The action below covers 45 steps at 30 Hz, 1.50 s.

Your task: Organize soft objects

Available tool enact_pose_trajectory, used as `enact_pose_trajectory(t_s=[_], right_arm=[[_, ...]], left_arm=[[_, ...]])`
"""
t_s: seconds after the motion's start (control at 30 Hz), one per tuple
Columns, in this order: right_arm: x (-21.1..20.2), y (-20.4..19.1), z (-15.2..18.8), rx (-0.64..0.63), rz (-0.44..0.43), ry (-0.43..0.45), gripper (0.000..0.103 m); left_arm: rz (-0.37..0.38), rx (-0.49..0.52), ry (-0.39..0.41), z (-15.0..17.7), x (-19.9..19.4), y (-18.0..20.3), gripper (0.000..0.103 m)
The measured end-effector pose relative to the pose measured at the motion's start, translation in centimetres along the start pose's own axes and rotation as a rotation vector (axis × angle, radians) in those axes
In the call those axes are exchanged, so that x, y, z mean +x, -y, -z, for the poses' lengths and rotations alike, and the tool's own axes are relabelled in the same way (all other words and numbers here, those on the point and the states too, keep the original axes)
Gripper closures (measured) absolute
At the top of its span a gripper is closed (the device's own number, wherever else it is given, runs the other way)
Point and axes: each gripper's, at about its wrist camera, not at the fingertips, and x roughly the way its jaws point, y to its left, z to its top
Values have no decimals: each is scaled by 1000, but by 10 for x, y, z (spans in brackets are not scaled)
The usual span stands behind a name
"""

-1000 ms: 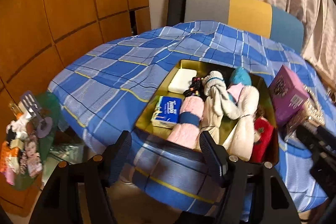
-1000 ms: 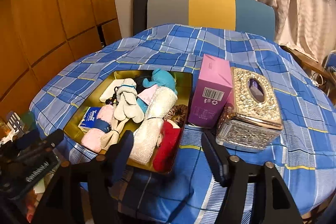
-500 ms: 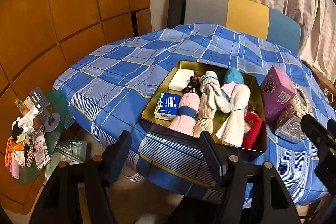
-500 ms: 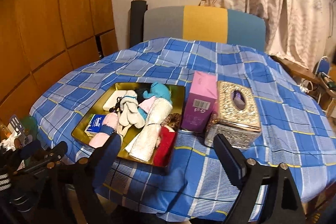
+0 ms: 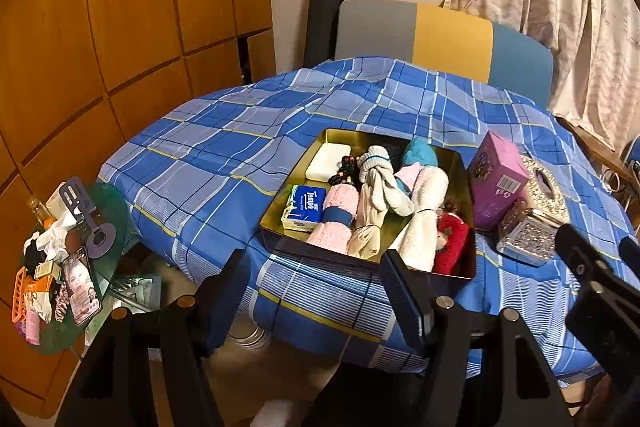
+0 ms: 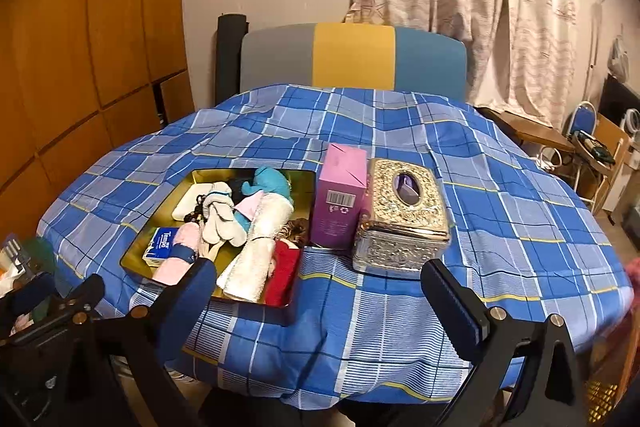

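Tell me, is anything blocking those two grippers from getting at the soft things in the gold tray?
Nothing visible does. The left gripper and right gripper are both open and empty, off the near edge of the blue plaid tablecloth. The gold metal tray is uncovered; the purple carton stands beside it.

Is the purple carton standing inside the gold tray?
No, the purple carton stands upright on the blue plaid tablecloth, outside the gold metal tray, beside the silver embossed tissue box.

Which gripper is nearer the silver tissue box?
Right. The right gripper hangs open off the table edge facing the silver tissue box; the left gripper, also open, faces the gold tray.
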Motion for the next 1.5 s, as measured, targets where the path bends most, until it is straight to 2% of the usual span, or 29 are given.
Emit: enact_pose_trajectory(t_s=[0.3,1.5], right_arm=[[-1,2,3,5,39,-16,0],[3,6,5,17,49,-30,0]], left_arm=[[12,19,5,-1,-9,4,35],[42,45,1,-4,-10,10,35]])
